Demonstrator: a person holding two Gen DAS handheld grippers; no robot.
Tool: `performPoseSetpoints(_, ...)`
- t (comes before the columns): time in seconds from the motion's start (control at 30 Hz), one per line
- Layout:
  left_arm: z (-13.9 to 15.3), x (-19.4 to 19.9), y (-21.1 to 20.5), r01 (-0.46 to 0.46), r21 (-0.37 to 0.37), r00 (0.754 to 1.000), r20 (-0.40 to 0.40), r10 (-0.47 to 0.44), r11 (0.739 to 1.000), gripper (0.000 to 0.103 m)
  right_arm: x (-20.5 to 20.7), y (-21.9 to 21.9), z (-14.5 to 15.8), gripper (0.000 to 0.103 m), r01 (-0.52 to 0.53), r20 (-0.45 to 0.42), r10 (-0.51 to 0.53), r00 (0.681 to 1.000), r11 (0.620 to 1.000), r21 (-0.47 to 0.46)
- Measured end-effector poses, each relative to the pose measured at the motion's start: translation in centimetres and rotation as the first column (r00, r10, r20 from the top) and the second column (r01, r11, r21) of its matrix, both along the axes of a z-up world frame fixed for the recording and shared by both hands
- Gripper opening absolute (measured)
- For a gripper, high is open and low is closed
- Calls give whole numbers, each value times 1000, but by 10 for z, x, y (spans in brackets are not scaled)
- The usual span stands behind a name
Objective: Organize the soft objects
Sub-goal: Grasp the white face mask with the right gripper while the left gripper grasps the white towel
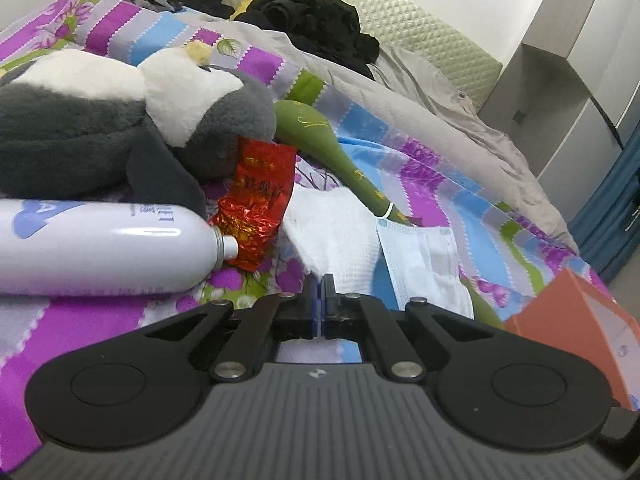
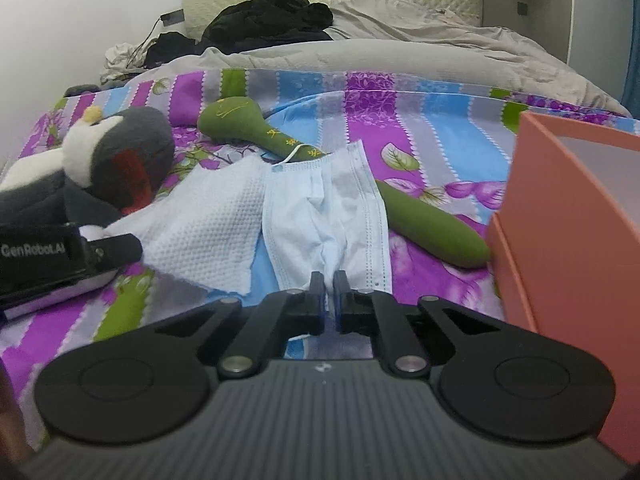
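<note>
On the striped bedsheet lie a white textured cloth (image 1: 332, 228) (image 2: 208, 232) and, beside it, a pale blue face mask (image 1: 424, 264) (image 2: 324, 208). My left gripper (image 1: 319, 280) is shut, its tips pinching the cloth's near edge; in the right wrist view it reaches in from the left at the cloth's corner. My right gripper (image 2: 329, 280) is shut on the mask's near edge, with a strip of mask between its fingers. A grey and white plush penguin (image 1: 120, 112) (image 2: 112, 160) lies to the left. A long green soft mallet (image 1: 320, 140) (image 2: 248, 124) runs partly under the mask.
A white spray can (image 1: 100, 244) and a red foil packet (image 1: 256, 200) lie by the penguin. An orange box (image 1: 580, 332) (image 2: 568, 220) stands at the right. Black clothes (image 2: 272, 16) and a grey quilt (image 2: 400, 48) are heaped by the headboard.
</note>
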State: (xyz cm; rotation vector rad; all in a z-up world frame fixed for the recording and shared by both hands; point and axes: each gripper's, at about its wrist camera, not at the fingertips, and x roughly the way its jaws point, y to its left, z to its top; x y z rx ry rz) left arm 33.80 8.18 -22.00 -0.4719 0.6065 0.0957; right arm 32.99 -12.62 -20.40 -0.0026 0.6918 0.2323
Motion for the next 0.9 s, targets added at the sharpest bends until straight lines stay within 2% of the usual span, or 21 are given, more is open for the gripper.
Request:
performPoseSetpoints(0.3, 33, -60, -24, 72, -37, 997, -20, -73, 997, 1, -51, -19, 35, 8, 13, -18, -14, 1000, 1000, -27)
performPoseSetpoints(0.53, 55, -116, -36, 82, -45, 996, -31, -83, 996, 1, -94, -35, 60, 8, 17, -27, -18, 999, 999, -38)
performPoseSetpoints(0.9, 61, -202, -27, 53, -67, 992, -109, -60, 996, 1, -163, -42, 62, 8, -36, -103, 30, 994, 998, -56)
